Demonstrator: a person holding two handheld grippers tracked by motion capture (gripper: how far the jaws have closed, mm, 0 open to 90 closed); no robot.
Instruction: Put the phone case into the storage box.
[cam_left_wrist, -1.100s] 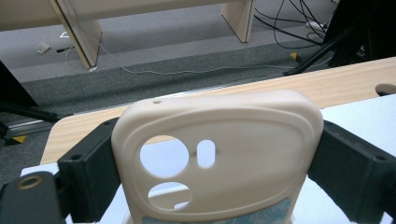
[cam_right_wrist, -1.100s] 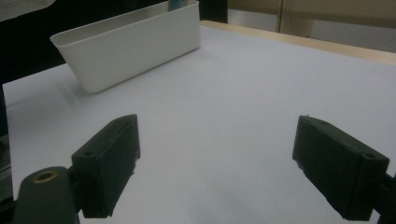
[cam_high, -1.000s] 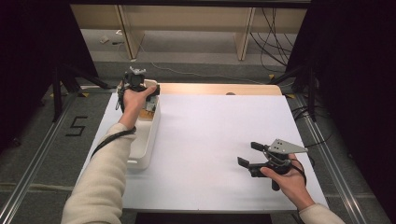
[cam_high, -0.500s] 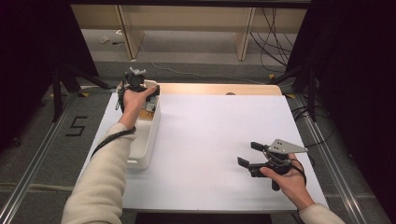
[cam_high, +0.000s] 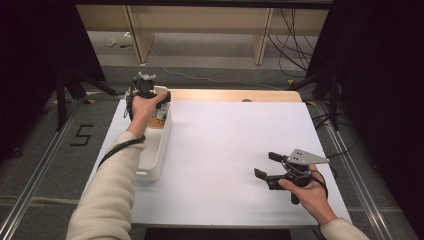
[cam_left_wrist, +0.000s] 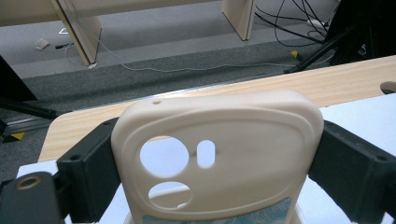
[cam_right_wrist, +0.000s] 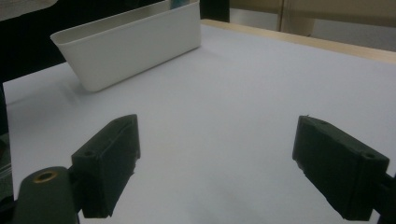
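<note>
Left gripper (cam_left_wrist: 205, 186) clamped on beige phone case (cam_left_wrist: 217, 158) by its side edges, held above far end of white bin (cam_high: 155, 150); soft case could flex and slip out; right gripper (cam_right_wrist: 219, 163) wide open, empty.

A cream phone case (cam_left_wrist: 217, 158) with camera cutouts stands upright over the white bin's (cam_high: 159, 150) far end.

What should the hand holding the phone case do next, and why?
Probably lift the phone case up and clear of the white bin. The left gripper is clamped on the case over the bin's far end, while the right gripper waits open above the table.
</note>
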